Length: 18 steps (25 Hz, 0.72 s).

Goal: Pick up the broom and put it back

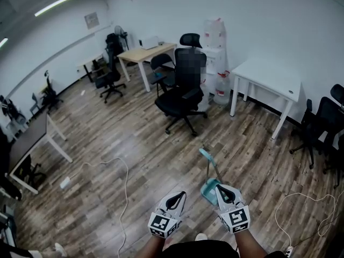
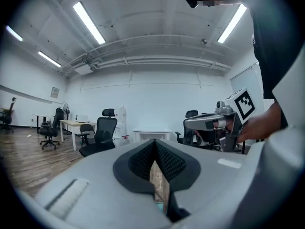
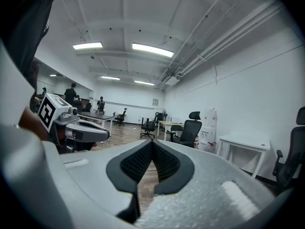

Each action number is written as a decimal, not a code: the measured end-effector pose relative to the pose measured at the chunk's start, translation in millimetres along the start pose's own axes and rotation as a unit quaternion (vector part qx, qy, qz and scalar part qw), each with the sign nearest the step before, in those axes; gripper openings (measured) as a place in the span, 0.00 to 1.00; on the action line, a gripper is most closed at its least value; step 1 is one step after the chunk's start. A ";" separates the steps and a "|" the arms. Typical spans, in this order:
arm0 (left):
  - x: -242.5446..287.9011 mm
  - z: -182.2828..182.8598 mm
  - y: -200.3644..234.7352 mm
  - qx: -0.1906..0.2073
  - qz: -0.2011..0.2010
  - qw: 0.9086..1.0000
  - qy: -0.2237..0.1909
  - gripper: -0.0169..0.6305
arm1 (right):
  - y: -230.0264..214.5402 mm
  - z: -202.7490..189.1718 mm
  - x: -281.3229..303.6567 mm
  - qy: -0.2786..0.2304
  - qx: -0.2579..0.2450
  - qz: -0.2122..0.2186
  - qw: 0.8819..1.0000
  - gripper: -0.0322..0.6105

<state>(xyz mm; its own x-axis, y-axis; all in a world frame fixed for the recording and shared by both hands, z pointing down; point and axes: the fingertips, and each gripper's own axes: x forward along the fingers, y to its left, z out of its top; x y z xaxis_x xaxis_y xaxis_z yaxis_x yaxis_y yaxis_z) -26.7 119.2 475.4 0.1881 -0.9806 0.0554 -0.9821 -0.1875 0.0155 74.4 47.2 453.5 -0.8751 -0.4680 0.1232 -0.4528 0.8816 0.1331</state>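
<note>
black ribbed pads (image 2: 140, 159) of the left gripper (image 2: 154, 143) meet at their tips with nothing pinched, and only wood floor and a sliver of teal show through the narrow slit below them. the right gripper (image 3: 152, 143) is the same in its own view: its pads (image 3: 138, 162) are pressed together at the tips around bare floor, holding nothing. from the head view both grippers sit low and side by side near the person's body, the left gripper (image 1: 177, 199) a little apart from the right gripper (image 1: 221, 190), each with its marker cube toward the person. the broom (image 1: 208, 171) stands just ahead of the right gripper, its teal handle rising at a slight tilt from a teal base on the wood floor (image 1: 134, 138); the right tips come right up against that base, though contact cannot be told, and the left gripper is off to its left side. farther out, a black office chair (image 1: 180, 98) stands mid-room, a white table (image 1: 266, 77) stands by the right wall, and a white cable (image 1: 115, 163) trails over the floor to the left.
</note>
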 end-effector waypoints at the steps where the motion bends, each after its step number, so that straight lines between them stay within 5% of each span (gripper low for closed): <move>1: 3.1 0.0 2.0 0.000 0.002 1.000 -0.001 0.06 | -3.6 -1.0 1.9 0.001 -0.002 0.000 1.000 0.05; 18: 41.0 -8.1 53.7 -0.002 -0.003 1.000 0.019 0.06 | -27.8 -6.8 59.1 0.013 -0.003 -0.016 1.000 0.05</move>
<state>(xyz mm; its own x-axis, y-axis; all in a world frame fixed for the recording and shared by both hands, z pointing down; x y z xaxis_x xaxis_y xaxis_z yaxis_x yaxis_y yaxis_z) -71.7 69.4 486.6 0.1945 -0.9765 0.0931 -0.9809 -0.1935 0.0199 36.5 -5.3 463.8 -0.8556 -0.4968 0.1453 -0.4786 0.8663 0.1432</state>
